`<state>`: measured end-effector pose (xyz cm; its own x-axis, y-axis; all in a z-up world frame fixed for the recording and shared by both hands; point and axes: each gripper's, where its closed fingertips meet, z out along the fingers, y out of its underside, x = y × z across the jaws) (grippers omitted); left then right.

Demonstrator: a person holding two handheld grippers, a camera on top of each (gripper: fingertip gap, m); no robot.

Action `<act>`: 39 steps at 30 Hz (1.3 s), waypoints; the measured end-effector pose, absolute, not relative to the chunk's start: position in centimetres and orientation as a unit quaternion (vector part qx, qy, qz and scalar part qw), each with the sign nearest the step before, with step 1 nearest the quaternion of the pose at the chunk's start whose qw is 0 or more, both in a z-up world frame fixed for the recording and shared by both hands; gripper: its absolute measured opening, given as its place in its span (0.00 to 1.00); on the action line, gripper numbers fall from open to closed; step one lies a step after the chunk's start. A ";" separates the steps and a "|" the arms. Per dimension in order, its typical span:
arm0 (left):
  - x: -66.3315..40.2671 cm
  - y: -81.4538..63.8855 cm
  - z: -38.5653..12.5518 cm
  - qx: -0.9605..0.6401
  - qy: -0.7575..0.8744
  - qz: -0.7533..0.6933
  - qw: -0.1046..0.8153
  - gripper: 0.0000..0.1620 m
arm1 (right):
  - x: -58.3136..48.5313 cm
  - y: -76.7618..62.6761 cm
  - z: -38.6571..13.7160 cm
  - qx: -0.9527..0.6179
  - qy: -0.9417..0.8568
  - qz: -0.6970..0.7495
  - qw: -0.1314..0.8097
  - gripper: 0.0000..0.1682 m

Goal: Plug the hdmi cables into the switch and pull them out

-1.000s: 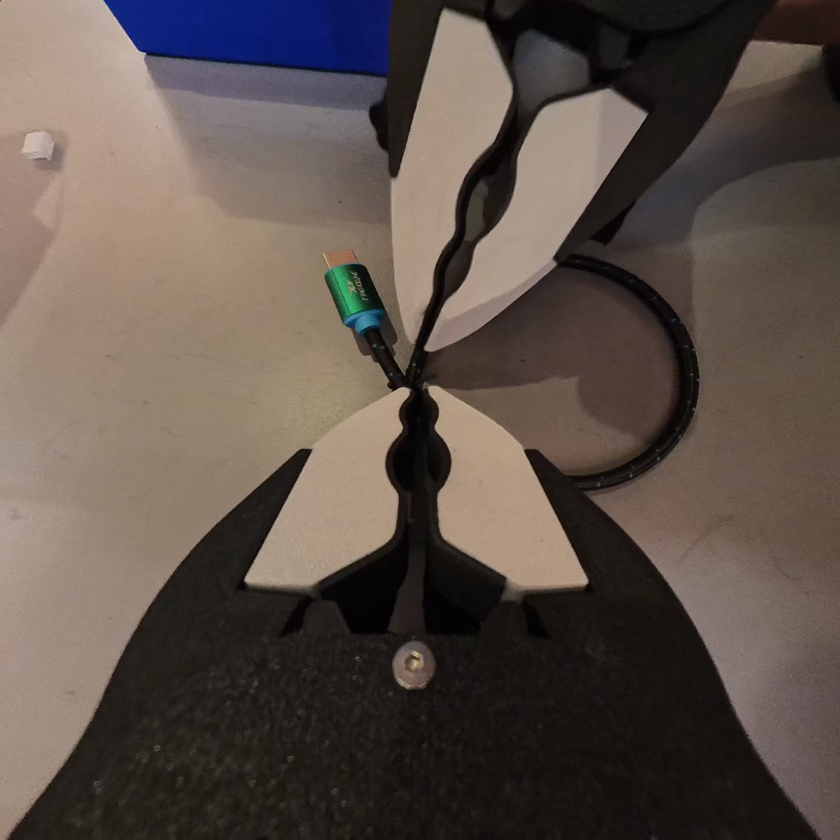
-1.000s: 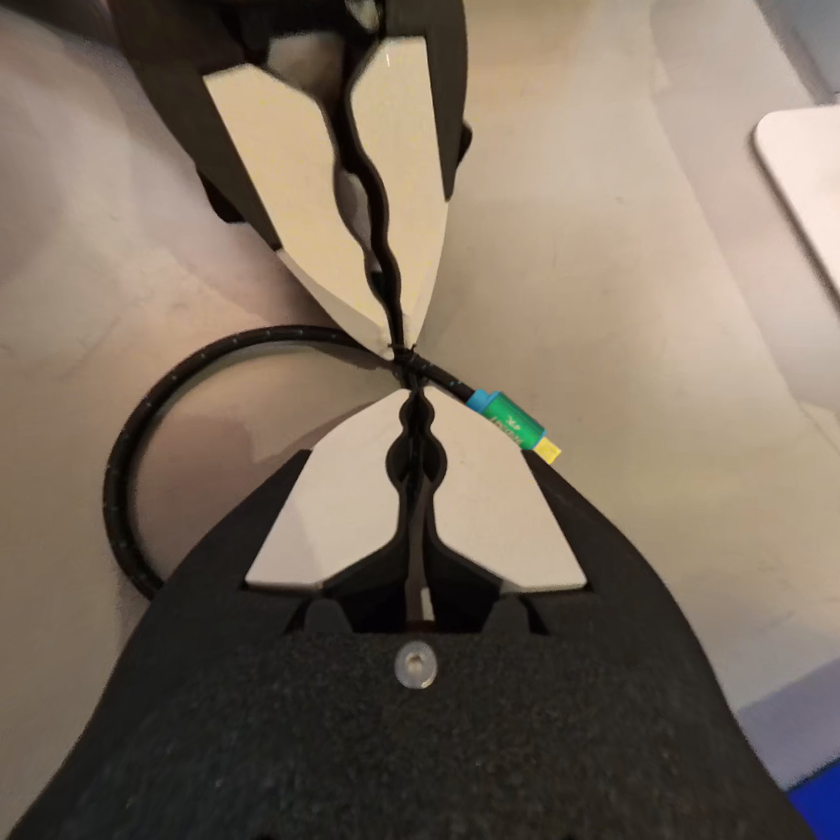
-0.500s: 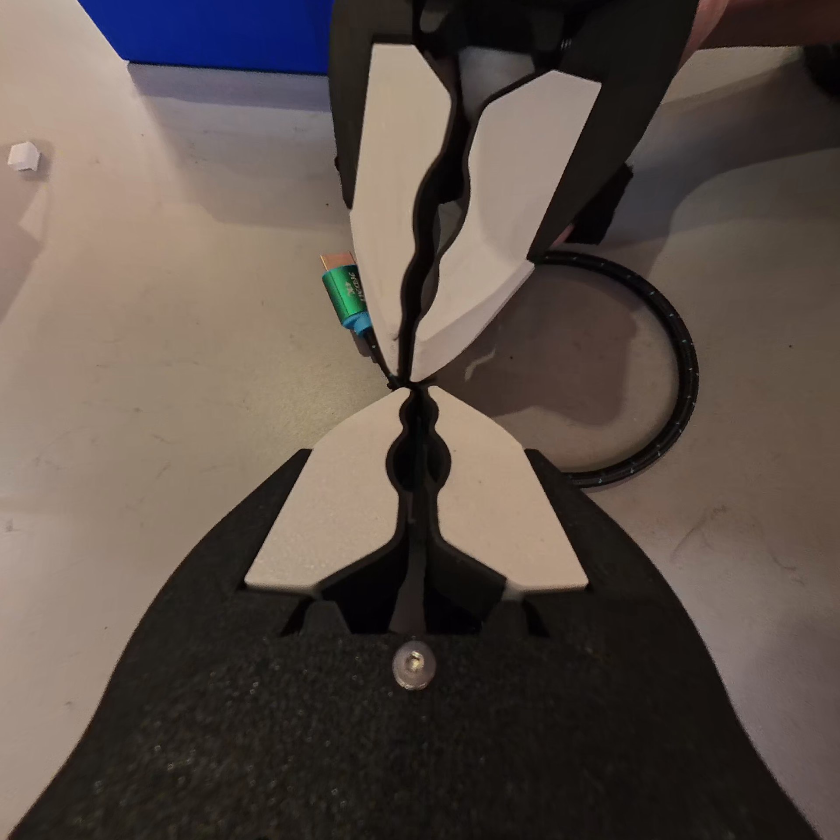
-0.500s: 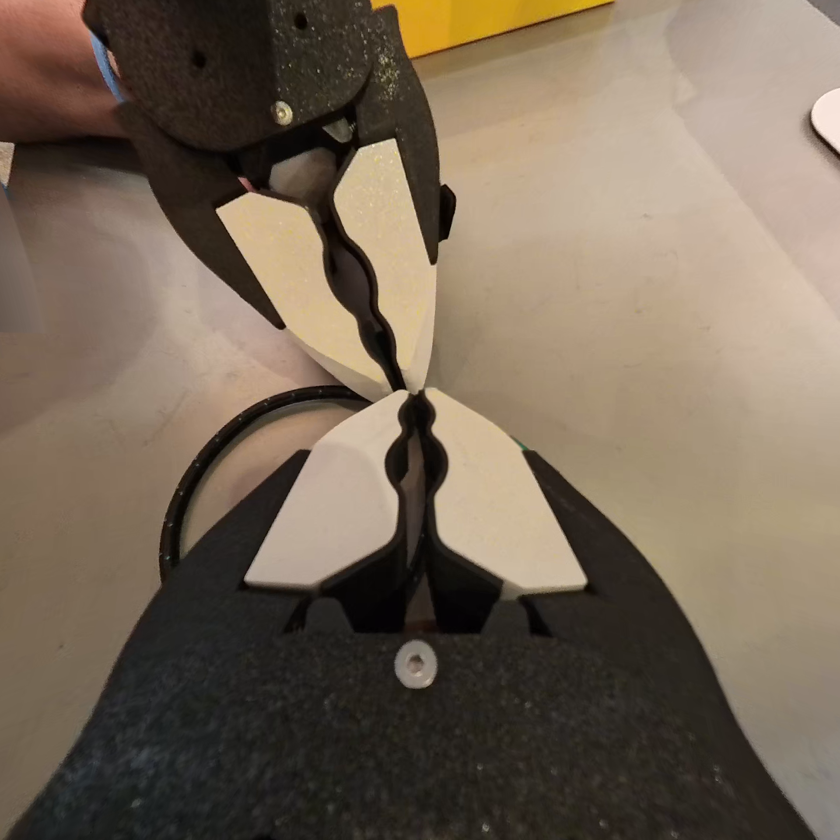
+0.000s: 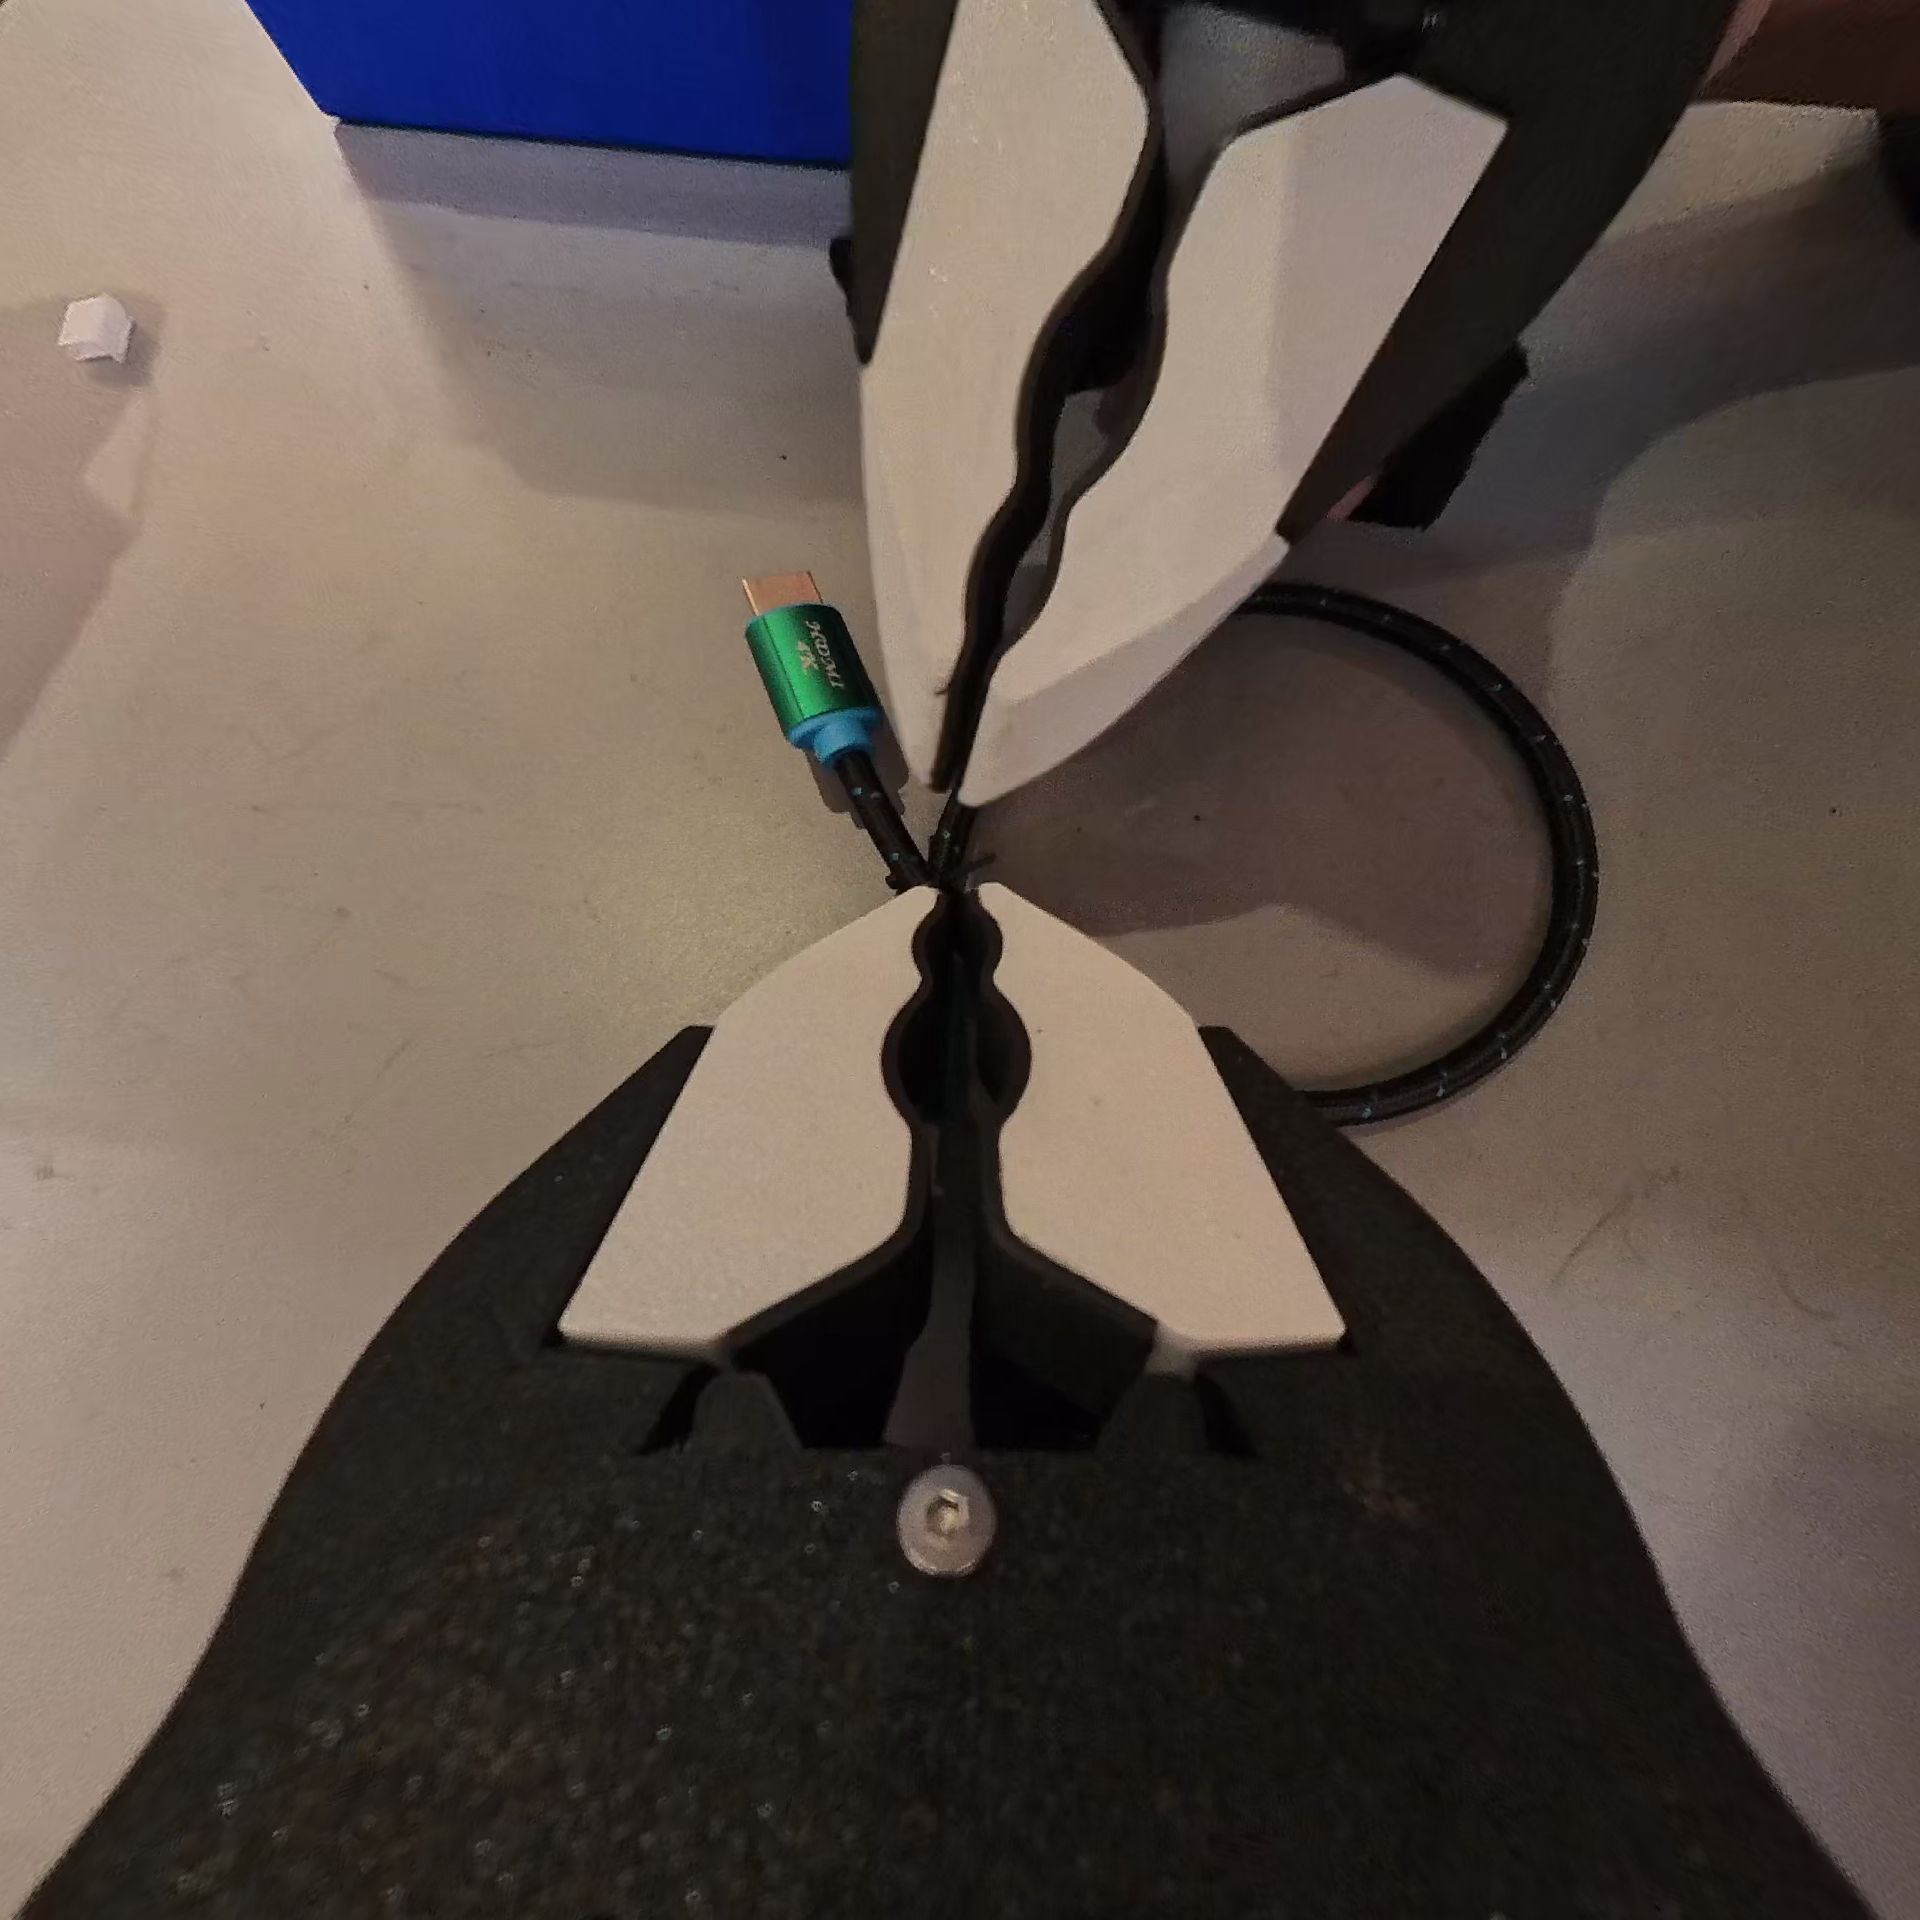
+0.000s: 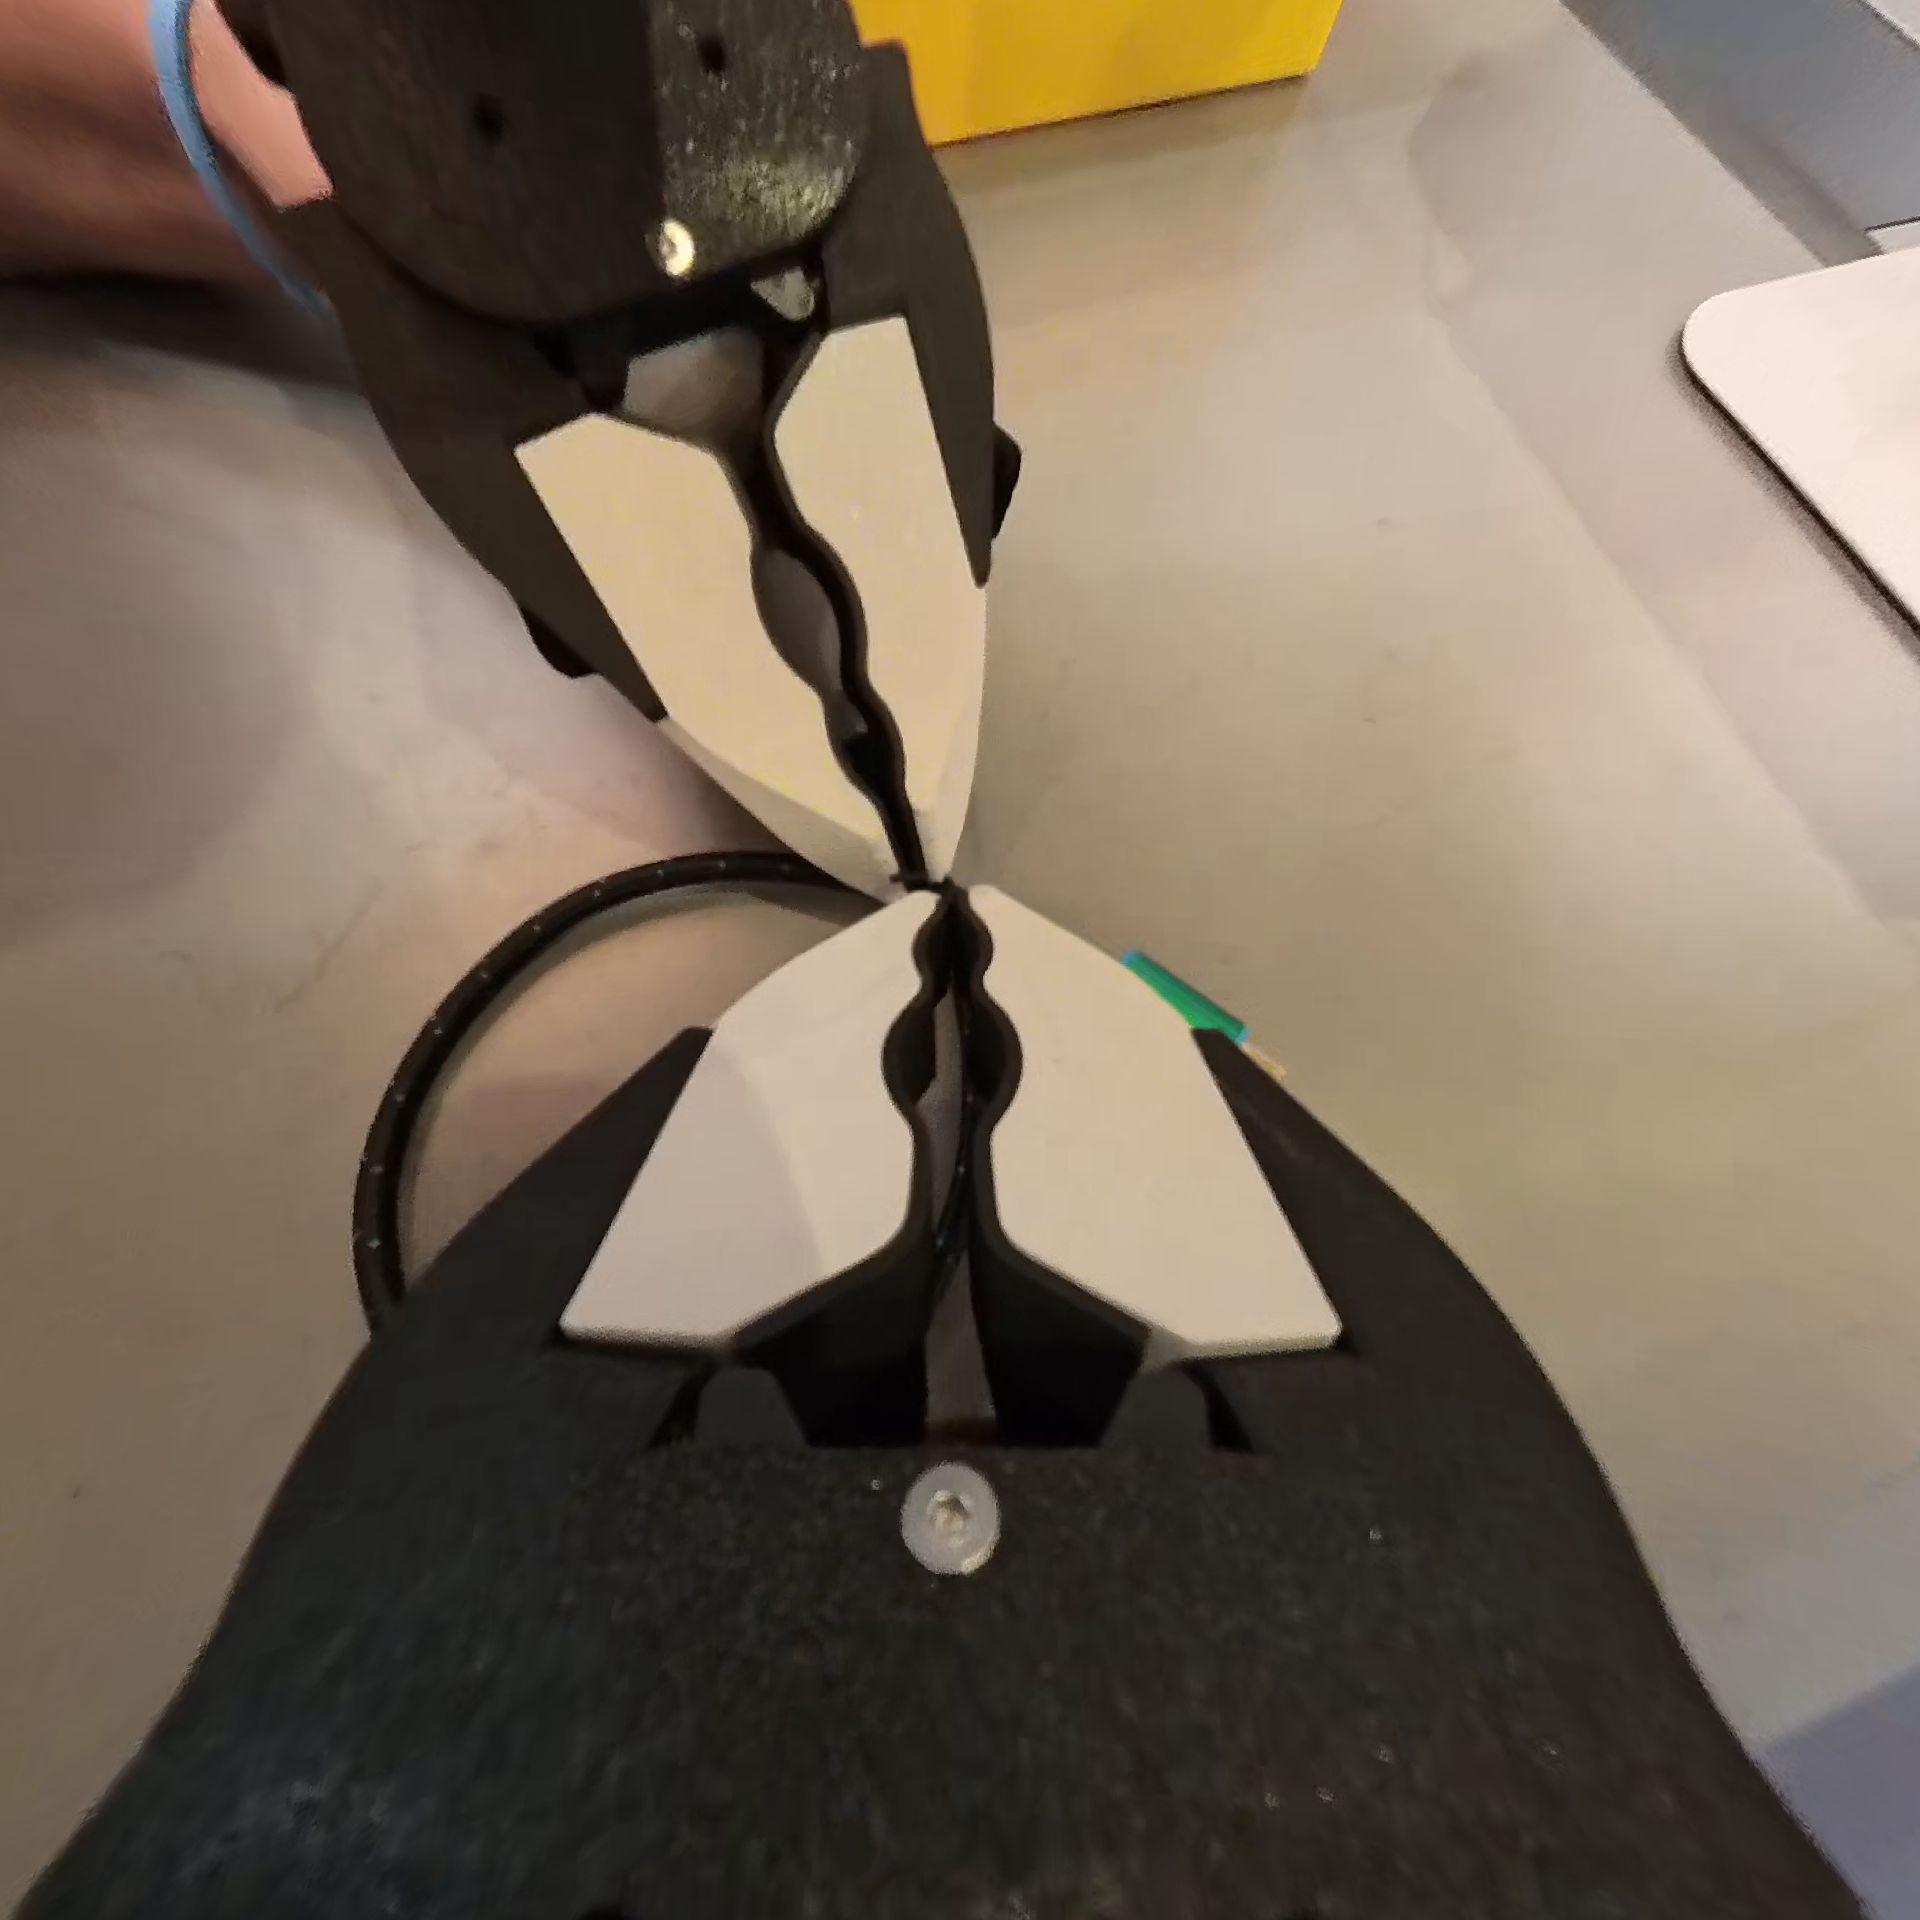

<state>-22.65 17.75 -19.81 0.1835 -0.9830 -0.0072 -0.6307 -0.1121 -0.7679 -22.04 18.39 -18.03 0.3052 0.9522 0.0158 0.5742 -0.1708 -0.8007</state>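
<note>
Right now my left gripper (image 5: 951,891) and right gripper (image 6: 940,891) both pinch shut on the braided cable (image 5: 1548,831) at mid-frame, tips almost touching, its green plug (image 5: 805,675) just upper left of them in the left wrist view. No switch shows in either view. To plug in cleanly, I judge one grip should shift onto the plug shell itself.
</note>
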 end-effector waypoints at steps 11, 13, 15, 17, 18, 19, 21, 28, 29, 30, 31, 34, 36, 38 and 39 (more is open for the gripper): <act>-22.6 17.6 -19.8 -0.692 0.584 -0.265 0.331 0.01 | -22.9 18.5 -18.7 -0.729 -0.521 0.284 0.341 0.00; -22.6 17.6 -19.8 -0.692 0.585 -0.264 0.331 0.01 | -22.9 18.3 -18.7 -0.728 -0.523 0.287 0.337 0.00; -22.6 17.6 -19.8 -0.692 0.584 -0.265 0.331 0.01 | -22.7 18.3 -18.8 -0.726 -0.533 0.277 0.334 0.00; -22.6 17.6 -19.8 -0.691 0.585 -0.264 0.332 0.01 | -22.5 18.2 -18.9 -0.724 -0.540 0.269 0.335 0.00; -22.6 17.6 -19.8 -0.691 0.585 -0.263 0.332 0.01 | -22.4 18.1 -19.0 -0.724 -0.542 0.267 0.333 0.00; -22.6 17.6 -19.8 -0.691 0.585 -0.264 0.332 0.02 | -22.3 18.1 -19.1 -0.725 -0.543 0.266 0.331 0.00; -22.6 17.6 -19.8 -0.692 0.585 -0.264 0.331 0.01 | -22.2 18.0 -19.3 -0.727 -0.542 0.266 0.326 0.00; -22.6 17.6 -19.8 -0.692 0.585 -0.264 0.331 0.01 | -22.1 17.6 -19.9 -0.728 -0.549 0.261 0.318 0.00; -22.6 17.6 -19.8 -0.692 0.585 -0.265 0.331 0.01 | -22.2 17.5 -19.9 -0.727 -0.550 0.262 0.318 0.00; -22.6 17.6 -19.8 -0.692 0.585 -0.265 0.330 0.01 | -22.3 17.4 -19.9 -0.726 -0.551 0.260 0.318 0.00; -22.7 17.6 -19.8 -0.692 0.585 -0.265 0.330 0.01 | -22.3 17.4 -19.9 -0.726 -0.551 0.258 0.320 0.00; -22.7 17.6 -19.8 -0.692 0.585 -0.265 0.330 0.01 | -22.5 17.3 -19.8 -0.725 -0.553 0.259 0.320 0.00; -22.7 17.6 -19.8 -0.692 0.585 -0.265 0.330 0.01 | -22.7 17.2 -19.8 -0.721 -0.557 0.256 0.321 0.00; -22.7 17.6 -19.8 -0.692 0.585 -0.266 0.329 0.01 | -22.7 17.2 -19.7 -0.720 -0.557 0.257 0.323 0.00; -22.6 17.6 -19.8 -0.692 0.585 -0.265 0.330 0.01 | -22.6 17.2 -19.7 -0.720 -0.557 0.257 0.325 0.00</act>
<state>-22.65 17.60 -19.79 0.1752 -0.9844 -0.0186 -0.6342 -0.0984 -0.7669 -22.65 17.22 -19.75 0.2478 0.9688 -0.0092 0.6344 -0.1695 -0.7542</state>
